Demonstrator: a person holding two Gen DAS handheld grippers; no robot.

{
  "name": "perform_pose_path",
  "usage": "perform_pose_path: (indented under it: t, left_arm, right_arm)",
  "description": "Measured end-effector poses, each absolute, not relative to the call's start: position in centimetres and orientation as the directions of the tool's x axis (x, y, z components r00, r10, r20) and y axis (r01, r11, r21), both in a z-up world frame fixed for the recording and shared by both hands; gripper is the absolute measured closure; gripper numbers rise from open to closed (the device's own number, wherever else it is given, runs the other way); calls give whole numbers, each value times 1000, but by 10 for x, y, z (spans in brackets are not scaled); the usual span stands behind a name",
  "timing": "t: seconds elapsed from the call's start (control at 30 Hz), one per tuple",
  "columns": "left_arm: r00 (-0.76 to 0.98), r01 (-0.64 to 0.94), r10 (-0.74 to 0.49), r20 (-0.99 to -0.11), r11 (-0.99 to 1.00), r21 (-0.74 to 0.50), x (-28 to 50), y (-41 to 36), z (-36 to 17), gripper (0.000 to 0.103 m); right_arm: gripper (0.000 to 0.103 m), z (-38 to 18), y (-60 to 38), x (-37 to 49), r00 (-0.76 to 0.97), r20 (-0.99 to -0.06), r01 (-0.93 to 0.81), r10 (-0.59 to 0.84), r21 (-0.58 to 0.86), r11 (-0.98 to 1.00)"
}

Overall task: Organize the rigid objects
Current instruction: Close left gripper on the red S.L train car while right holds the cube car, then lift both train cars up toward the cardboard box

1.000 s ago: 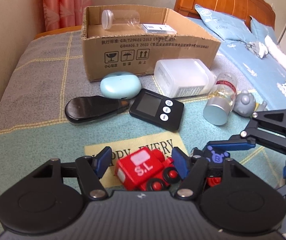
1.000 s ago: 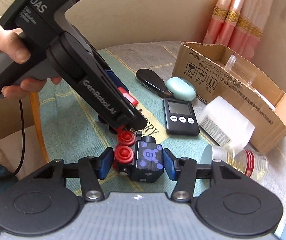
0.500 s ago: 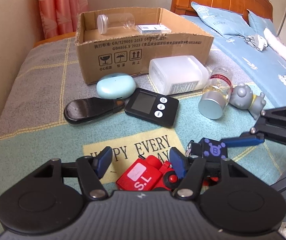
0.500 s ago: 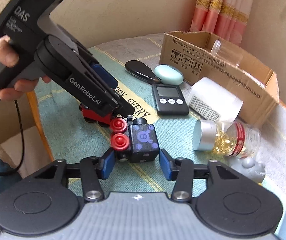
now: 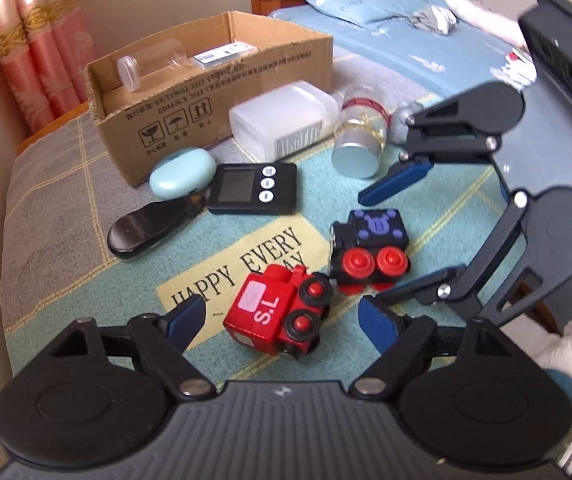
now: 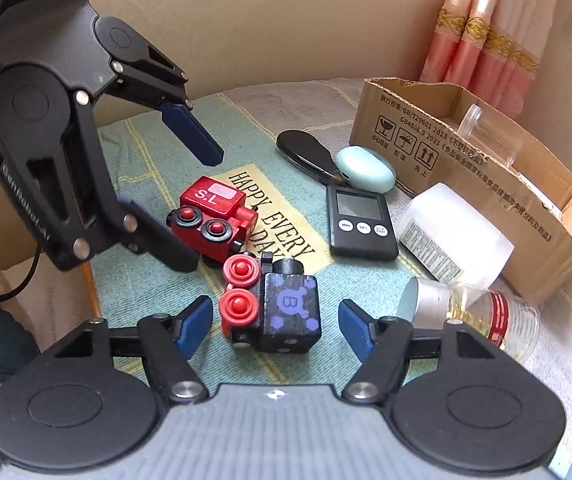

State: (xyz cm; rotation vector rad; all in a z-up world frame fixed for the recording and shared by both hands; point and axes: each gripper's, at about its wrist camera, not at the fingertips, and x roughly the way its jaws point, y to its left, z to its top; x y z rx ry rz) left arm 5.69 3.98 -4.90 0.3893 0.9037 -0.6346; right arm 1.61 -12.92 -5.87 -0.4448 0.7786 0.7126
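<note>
- Your left gripper (image 5: 282, 318) stood wide open, its blue pads either side of the red wooden toy train block marked "S.L" (image 5: 276, 314), not touching it.
- Your right gripper (image 6: 276, 326) was likewise spread wide around the black toy train block with purple dots and red wheels (image 6: 274, 306), with gaps on both sides.
- Both blocks lay on their sides, close together, on the teal blanket (image 5: 86, 264) by its "HAPPY EVERY DAY" patch.
- The open cardboard box (image 5: 222, 92) sat further back, holding a clear plastic jar (image 5: 148, 66).
</note>
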Motion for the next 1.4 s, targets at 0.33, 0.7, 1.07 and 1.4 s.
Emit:
perform_pose_path:
  t: [0.33, 0.7, 1.07, 1.4]
  left_arm:
    - [451, 628, -339, -826, 778, 24, 66, 37, -63, 45]
    - [509, 456, -284, -812, 890, -25, 69, 37, -65, 52]
    - [524, 409, -264, -809, 912, -32, 71, 44, -66, 45]
    - [532, 412, -260, -806, 911, -22, 79, 45, -67, 46]
  right_arm:
    - [48, -62, -126, 23, 512, -756, -671, 408, -56, 740]
    - [49, -64, -126, 19, 603, -754, -406, 261, -9, 914]
    - [45, -63, -135, 17, 599, -763, -378, 244, -1, 926]
    - [44, -67, -131, 32, 623, -748, -329, 228, 14, 944]
